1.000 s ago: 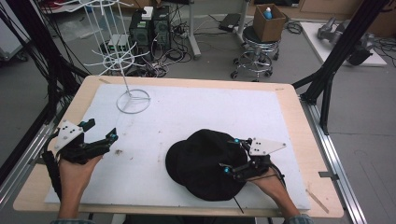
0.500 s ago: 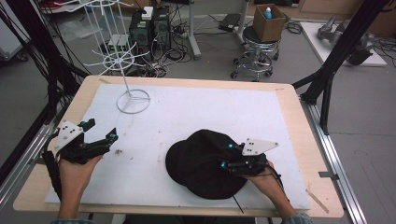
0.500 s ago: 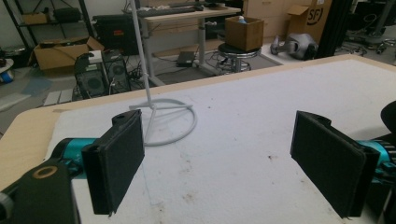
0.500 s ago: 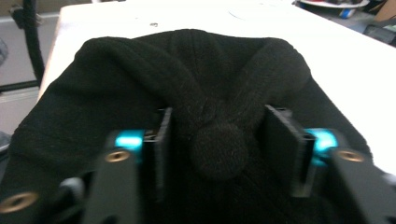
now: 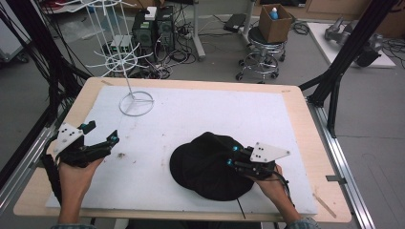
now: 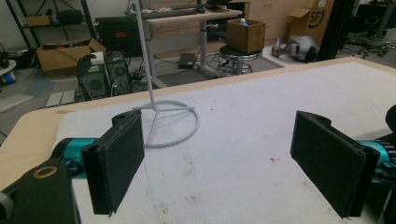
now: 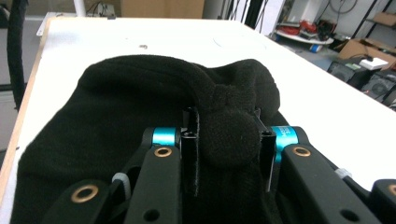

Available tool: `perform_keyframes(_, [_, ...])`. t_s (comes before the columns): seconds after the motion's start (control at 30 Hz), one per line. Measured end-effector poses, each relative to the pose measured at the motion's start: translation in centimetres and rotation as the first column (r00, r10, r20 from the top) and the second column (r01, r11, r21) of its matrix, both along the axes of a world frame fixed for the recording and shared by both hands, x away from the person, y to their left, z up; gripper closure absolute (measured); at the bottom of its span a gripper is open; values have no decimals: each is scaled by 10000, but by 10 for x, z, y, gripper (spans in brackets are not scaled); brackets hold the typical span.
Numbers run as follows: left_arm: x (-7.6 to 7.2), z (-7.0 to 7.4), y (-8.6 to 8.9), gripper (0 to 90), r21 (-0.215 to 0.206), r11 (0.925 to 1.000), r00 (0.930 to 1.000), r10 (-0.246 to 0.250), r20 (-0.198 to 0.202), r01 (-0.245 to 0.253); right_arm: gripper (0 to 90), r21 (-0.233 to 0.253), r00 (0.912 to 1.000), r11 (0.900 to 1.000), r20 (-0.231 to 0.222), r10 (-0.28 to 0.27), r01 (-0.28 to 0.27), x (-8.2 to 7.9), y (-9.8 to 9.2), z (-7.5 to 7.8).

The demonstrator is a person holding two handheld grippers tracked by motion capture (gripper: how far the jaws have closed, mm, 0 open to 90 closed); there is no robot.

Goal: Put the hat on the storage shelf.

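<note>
A black fabric hat (image 5: pixel 206 163) lies on the white mat (image 5: pixel 200 119) at the front right of the table. My right gripper (image 5: pixel 232 156) rests on the hat's right side, shut on a bunched fold of its fabric (image 7: pixel 229 135), which is squeezed between the two jaws. The hat (image 7: pixel 121 102) spreads out ahead of that gripper. My left gripper (image 5: pixel 101 132) is held at the mat's front left, well apart from the hat. Its jaws stand wide open with nothing between the pads (image 6: pixel 116 163).
A white wire display stand (image 5: pixel 136 102) with a ring base stands at the back left of the mat; its base (image 6: pixel 170 123) lies just ahead of the left gripper. Wooden table edges frame the mat. Black frame posts, computers and a stool stand beyond the table.
My right gripper has slid left and forward over the hat and closed on a fold of its fabric. The left gripper has stayed in place.
</note>
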State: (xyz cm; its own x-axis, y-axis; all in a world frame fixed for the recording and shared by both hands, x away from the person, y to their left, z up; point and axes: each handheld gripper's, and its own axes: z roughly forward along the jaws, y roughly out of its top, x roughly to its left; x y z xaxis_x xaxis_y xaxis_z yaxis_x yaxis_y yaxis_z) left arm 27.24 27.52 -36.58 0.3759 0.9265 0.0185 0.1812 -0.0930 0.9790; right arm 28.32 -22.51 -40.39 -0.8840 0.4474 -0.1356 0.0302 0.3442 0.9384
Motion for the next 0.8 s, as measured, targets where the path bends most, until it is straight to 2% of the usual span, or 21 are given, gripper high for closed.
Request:
perform_keyframes(0.4, [0,2,2,178,-32,10000,10000,17,62,-17,724,413,9987,9986,380,-337,321,-1,0,10])
perform_keyframes(0.67, [0,3,2,178,-80,10000,9999,-6,121,7,723,1123,9960,9910,437,-779,726,10,-7,22])
perform_keyframes(0.8, [1,3,3,178,-111,9999,9999,-1,123,3,723,1197,9945,9897,600,-858,782,16,-5,31])
